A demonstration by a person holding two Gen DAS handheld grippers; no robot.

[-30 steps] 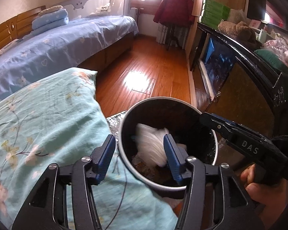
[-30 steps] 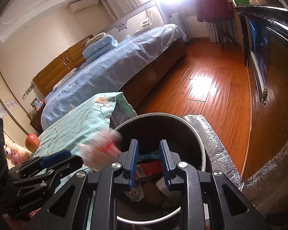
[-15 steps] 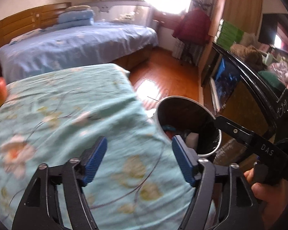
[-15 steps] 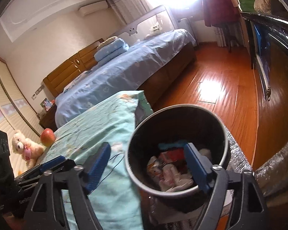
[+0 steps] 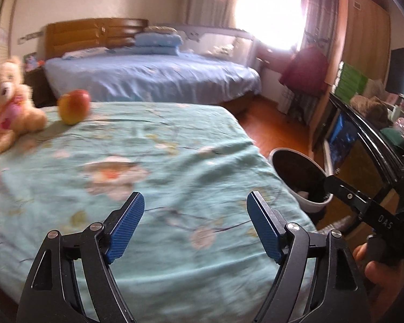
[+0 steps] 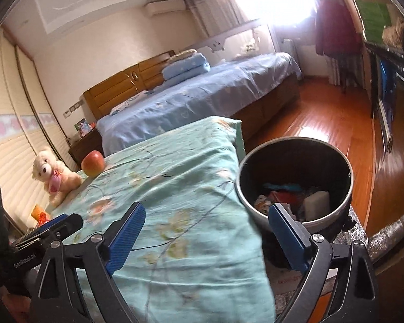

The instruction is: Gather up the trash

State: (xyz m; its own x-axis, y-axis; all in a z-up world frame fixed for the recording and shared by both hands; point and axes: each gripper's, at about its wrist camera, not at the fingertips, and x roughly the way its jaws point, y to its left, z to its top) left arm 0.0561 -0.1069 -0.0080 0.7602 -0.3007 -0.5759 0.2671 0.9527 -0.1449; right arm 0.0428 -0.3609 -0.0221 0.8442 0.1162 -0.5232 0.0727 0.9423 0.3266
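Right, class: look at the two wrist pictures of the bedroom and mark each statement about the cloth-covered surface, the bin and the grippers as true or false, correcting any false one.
1. The trash bin already holds several pieces of rubbish. True.
2. The apple lies inside the bin. False: it sits on the floral cloth, near the teddy bear.
3. The right gripper holds nothing; its jaws are opening. True.
4. The left gripper is clamped on a wrapper. False: nothing is between its pads, and its jaws are opening.
5. The bin stands on top of the floral cloth. False: it stands beside the cloth's edge, lower down.
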